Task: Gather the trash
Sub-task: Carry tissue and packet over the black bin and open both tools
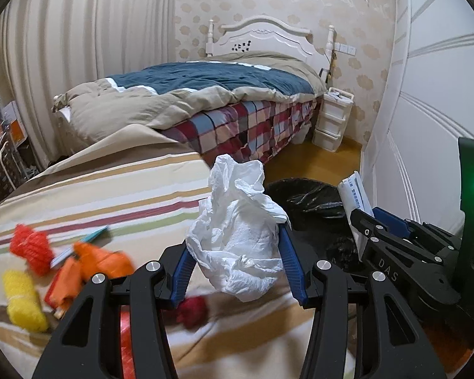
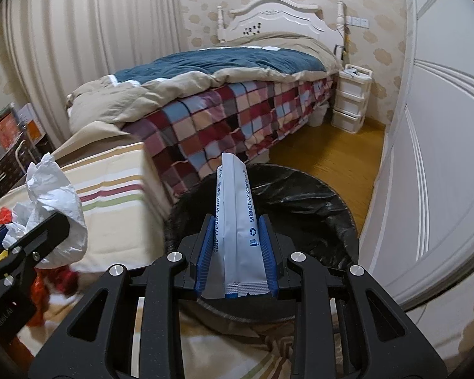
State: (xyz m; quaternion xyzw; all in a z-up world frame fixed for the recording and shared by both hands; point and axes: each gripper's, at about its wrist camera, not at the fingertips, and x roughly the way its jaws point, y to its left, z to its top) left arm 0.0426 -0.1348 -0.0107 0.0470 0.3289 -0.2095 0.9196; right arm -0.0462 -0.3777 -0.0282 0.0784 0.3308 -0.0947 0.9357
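Observation:
My left gripper [image 1: 237, 249] is shut on a crumpled white tissue [image 1: 240, 221], held over the edge of the striped bedding [image 1: 110, 189]. The same tissue [image 2: 57, 202] shows at the left of the right wrist view. My right gripper [image 2: 235, 243] is shut on a flat white wrapper [image 2: 237, 214] with blue print, standing upright between the blue pads. It hangs above a bin lined with a black bag [image 2: 300, 195]. In the left wrist view the bin [image 1: 306, 199] lies just right of the tissue, with the right gripper [image 1: 368, 218] and its wrapper [image 1: 354, 195] over it.
Orange, red and yellow wrappers and net bags [image 1: 31, 252] lie on the striped bedding at the left. A bed with a plaid cover [image 2: 237, 117] stands behind, a white drawer unit [image 2: 350, 98] beside it. A white wardrobe [image 2: 442, 158] lines the right; wooden floor [image 2: 331, 158] lies between.

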